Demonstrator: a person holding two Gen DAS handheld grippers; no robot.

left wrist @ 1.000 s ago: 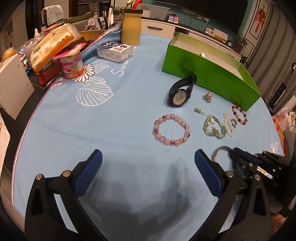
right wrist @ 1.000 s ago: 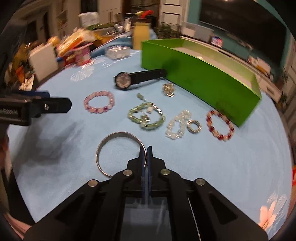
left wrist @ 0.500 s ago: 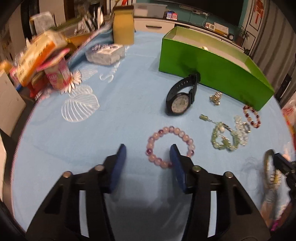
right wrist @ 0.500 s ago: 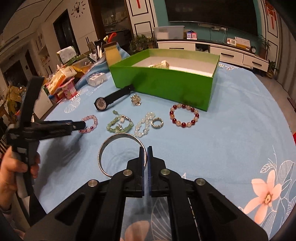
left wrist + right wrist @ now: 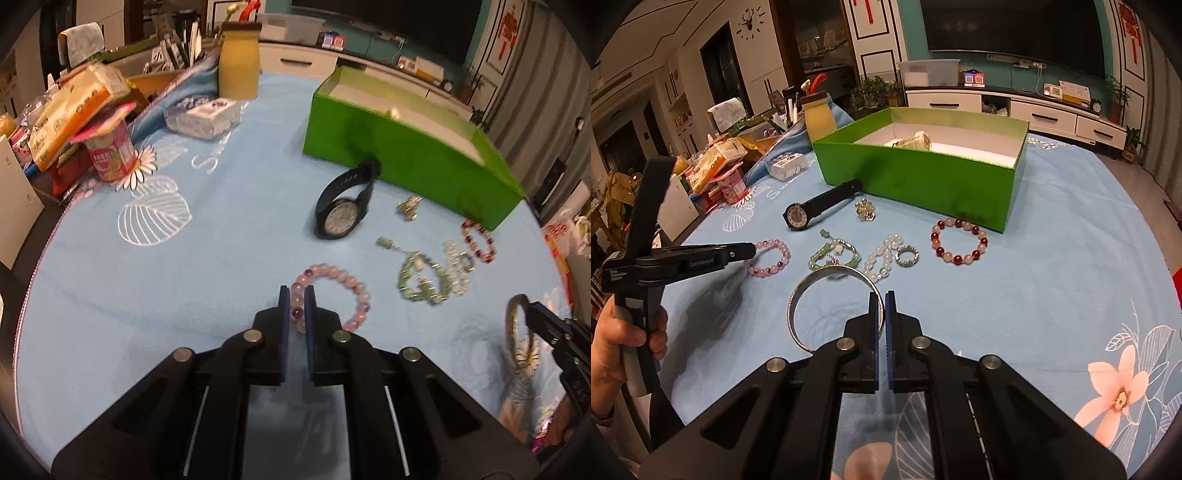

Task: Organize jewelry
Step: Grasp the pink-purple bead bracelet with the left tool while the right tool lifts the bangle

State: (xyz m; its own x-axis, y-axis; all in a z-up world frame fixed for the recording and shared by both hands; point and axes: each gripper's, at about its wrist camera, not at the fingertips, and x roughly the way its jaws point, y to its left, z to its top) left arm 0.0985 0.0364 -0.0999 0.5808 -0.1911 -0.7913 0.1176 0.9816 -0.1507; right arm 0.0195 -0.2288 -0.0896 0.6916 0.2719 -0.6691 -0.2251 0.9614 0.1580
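Note:
My left gripper [image 5: 296, 291] is closing, and its blue pads pinch the near beads of the pink bead bracelet [image 5: 347, 278] lying on the blue cloth. From the right wrist view the same gripper [image 5: 751, 251] meets that bracelet [image 5: 774, 258] from the left. My right gripper [image 5: 882, 295] is shut on the rim of a silver bangle [image 5: 801, 291], held just above the cloth. Beyond it lie a green bead bracelet [image 5: 833, 254], a white bead bracelet [image 5: 881, 258], a ring [image 5: 908, 255], a red bead bracelet [image 5: 958, 240], a small charm [image 5: 865, 211] and a black watch [image 5: 812, 210]. The green box [image 5: 916, 177] stands open behind them.
One pale piece [image 5: 916, 140] lies inside the box. Along the table's left edge stand a pink cup [image 5: 110, 151], a clear plastic case [image 5: 203, 116], a yellow bottle [image 5: 238, 70] and stacked packets. A person's hand [image 5: 613, 332] grips the left gripper's handle.
The left gripper's jaws went from wide open to closed around the pink bracelet's near beads, moving forward to it. The right gripper rose and rolled with the silver bangle still in it.

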